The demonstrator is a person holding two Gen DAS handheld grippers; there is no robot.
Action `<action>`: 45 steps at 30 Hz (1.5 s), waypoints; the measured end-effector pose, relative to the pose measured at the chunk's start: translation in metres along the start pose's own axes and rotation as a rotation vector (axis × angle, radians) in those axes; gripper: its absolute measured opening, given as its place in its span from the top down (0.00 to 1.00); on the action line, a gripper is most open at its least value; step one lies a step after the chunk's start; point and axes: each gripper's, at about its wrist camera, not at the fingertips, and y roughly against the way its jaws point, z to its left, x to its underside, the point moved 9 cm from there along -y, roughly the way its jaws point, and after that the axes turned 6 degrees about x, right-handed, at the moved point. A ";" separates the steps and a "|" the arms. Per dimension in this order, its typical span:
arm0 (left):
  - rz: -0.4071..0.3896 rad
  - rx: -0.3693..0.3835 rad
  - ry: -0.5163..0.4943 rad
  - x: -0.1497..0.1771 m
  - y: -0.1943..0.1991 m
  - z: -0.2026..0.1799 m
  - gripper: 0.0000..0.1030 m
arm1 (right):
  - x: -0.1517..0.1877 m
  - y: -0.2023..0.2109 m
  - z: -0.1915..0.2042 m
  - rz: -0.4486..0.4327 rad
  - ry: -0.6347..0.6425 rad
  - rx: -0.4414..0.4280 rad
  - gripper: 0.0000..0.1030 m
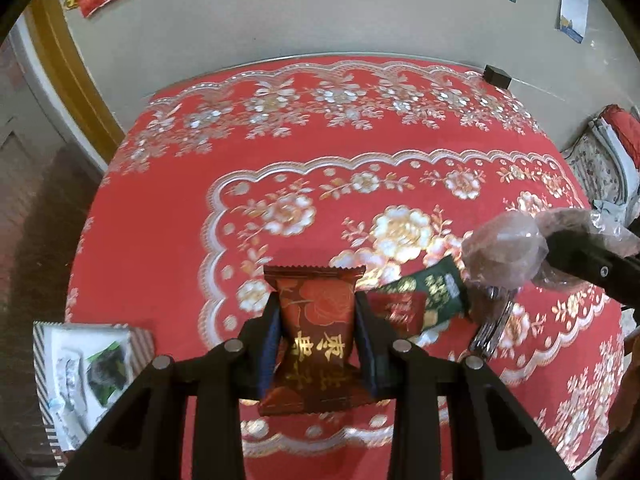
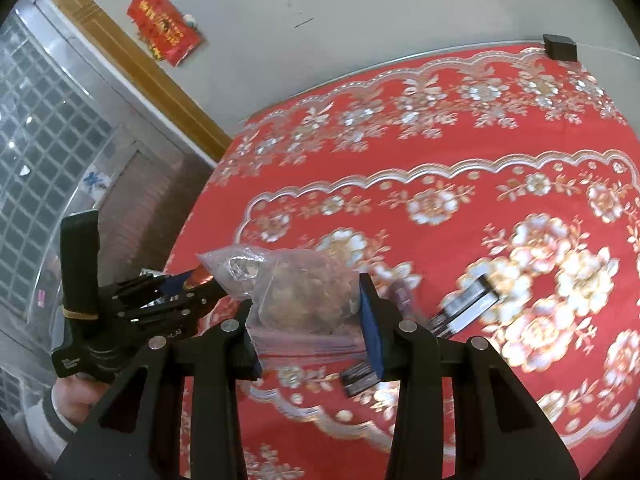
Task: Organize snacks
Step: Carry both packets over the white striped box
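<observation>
My left gripper (image 1: 316, 340) squeezes a red snack pack (image 1: 316, 340) with gold letters, one finger on each side, up above the red flowered cloth (image 1: 168, 240). My right gripper (image 2: 308, 320) pinches a clear bag (image 2: 304, 296) with a brown lumpy snack inside, also up off the cloth. Down by my left side, at the near edge of the table, sits a white pack (image 1: 84, 376) with stripes. Just past the red pack, a green pack (image 1: 436, 296) and a small red one (image 1: 396, 308) lie on the cloth, touching each other. Beside them lies a shiny metal thing (image 1: 494, 328); I cannot tell what it is. Far away, at the back edge of the table, sits a little black box (image 1: 497, 76). Behind it is the wall (image 1: 320, 12) with a red paper (image 2: 164, 32) stuck on.
</observation>
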 end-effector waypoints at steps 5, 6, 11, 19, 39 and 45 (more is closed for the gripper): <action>-0.017 -0.006 0.014 0.014 0.015 0.015 0.65 | 0.015 -0.002 0.020 0.003 0.001 -0.006 0.64; -0.022 -0.008 0.018 0.016 0.018 0.017 0.65 | 0.018 -0.002 0.025 0.004 0.003 -0.005 0.64; -0.043 -0.017 0.038 0.028 0.033 0.034 0.65 | 0.031 -0.001 0.047 0.011 0.020 -0.020 0.64; -0.056 -0.021 0.078 0.048 0.052 0.062 0.65 | 0.047 -0.005 0.088 0.026 0.064 -0.042 0.64; -0.091 -0.075 0.206 0.105 0.093 0.161 0.65 | 0.063 -0.027 0.200 0.051 0.213 -0.105 0.64; -0.090 -0.111 0.255 0.125 0.101 0.196 0.65 | 0.071 -0.042 0.238 0.078 0.270 -0.134 0.64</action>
